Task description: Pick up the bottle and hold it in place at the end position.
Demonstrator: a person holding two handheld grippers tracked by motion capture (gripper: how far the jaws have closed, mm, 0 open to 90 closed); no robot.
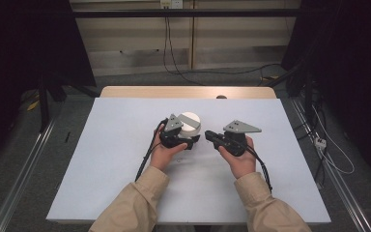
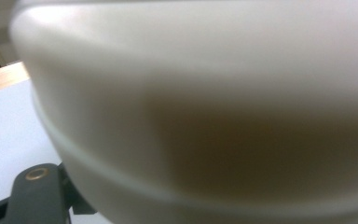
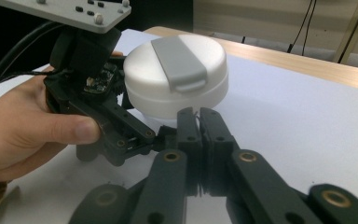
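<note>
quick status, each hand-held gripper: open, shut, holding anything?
Left hand-held gripper: at the side of the white round container; open or clamped cannot be told.
Right hand-held gripper: jaws shut together, empty, just short of the container.

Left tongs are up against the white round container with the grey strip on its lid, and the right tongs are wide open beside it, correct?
Not quite. The right tongs are shut, jaws pressed together, as the right gripper view shows. The rest holds: the left tongs are against the white round container with the grey strip on its lid.

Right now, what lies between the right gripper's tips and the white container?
Just bare white table in the right gripper view: the right gripper, jaws shut, points at the white container.
</note>
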